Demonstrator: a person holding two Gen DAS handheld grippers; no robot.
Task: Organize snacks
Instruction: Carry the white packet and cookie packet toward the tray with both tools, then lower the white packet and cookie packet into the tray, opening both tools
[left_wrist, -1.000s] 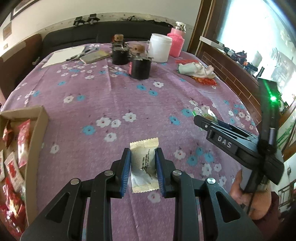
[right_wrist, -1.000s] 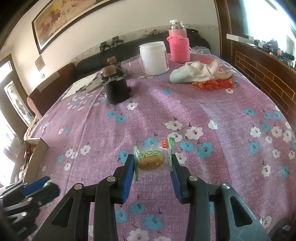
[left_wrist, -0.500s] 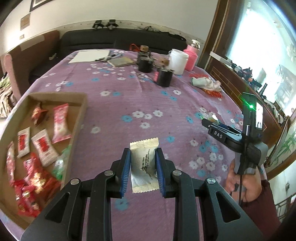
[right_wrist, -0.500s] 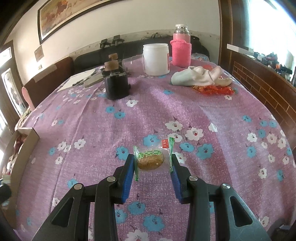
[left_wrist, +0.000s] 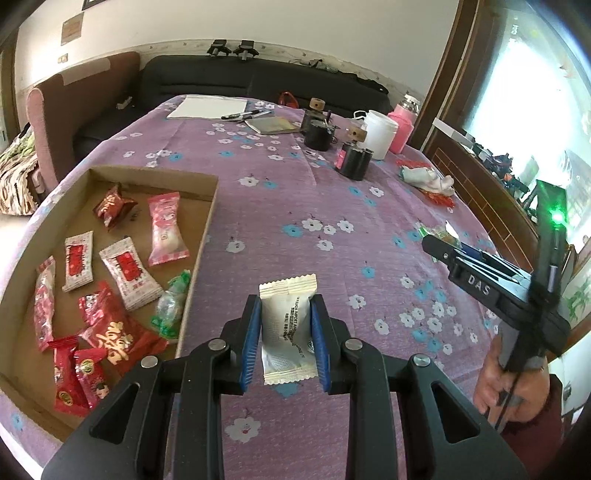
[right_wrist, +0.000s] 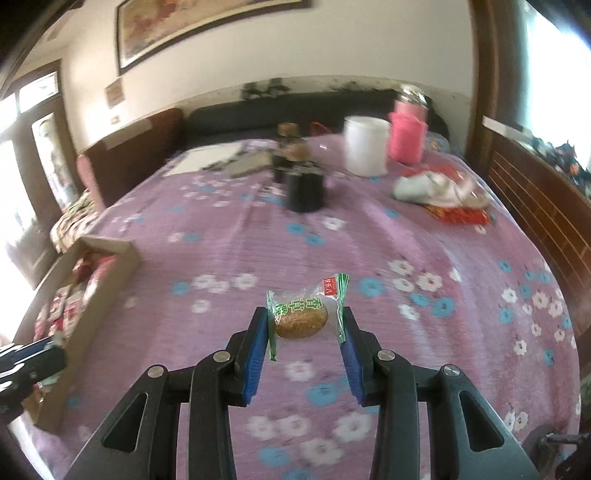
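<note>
While clamped, cream sachet (left_wrist: 286, 325), black print, crimped ends.

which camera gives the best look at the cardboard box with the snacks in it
The left wrist view. There the cardboard box is sharp and open to the camera, its packets easy to tell apart. In the right wrist view it sits blurred at the left edge, mostly its side wall visible.

A white jar (left_wrist: 380, 133) and pink bottle (left_wrist: 402, 127) are standing upper right; paper (left_wrist: 207, 107) and pens (left_wrist: 242, 115) are lying top centre.
</note>
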